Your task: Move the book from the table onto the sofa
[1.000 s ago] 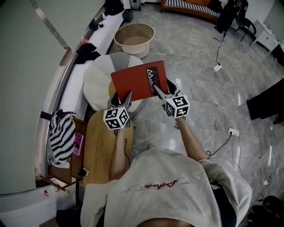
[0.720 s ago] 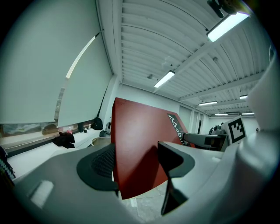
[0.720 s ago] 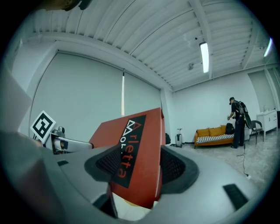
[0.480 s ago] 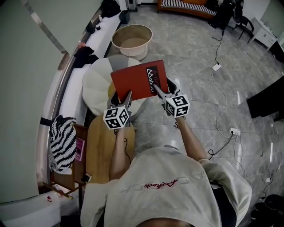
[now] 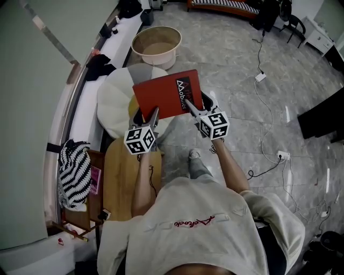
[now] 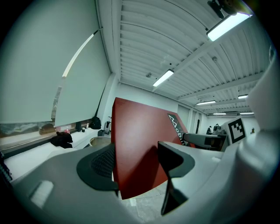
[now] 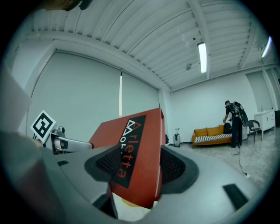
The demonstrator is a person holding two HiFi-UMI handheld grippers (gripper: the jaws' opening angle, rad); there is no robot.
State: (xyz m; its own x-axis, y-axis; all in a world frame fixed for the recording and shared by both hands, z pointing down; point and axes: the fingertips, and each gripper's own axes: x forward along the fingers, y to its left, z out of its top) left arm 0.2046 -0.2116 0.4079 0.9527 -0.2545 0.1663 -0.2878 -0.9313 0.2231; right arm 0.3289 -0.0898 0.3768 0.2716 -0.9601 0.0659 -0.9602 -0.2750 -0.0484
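A red book [image 5: 167,95] with a black title strip is held flat in the air above a white round cushion [image 5: 115,96], away from the wooden table [image 5: 124,180]. My left gripper [image 5: 153,114] is shut on its near left corner, my right gripper [image 5: 190,106] on its near right edge. In the left gripper view the book [image 6: 135,140] stands between the pads [image 6: 104,164]. The right gripper view has the book [image 7: 131,153] clamped in my right gripper [image 7: 139,168]. An orange sofa [image 7: 214,134] stands far across the room, also at the head view's top edge [image 5: 226,4].
A tan basin [image 5: 156,45] sits on the marble floor beyond the cushion. A striped bag [image 5: 75,172] hangs left of the table. Cables and a power strip [image 5: 282,157] lie on the floor at right. A person [image 7: 234,122] stands by the sofa.
The holder has stepped forward: a foot now shows below the book and the floor things have shifted a little. Both grippers keep hold of the book, which has moved slightly forward.
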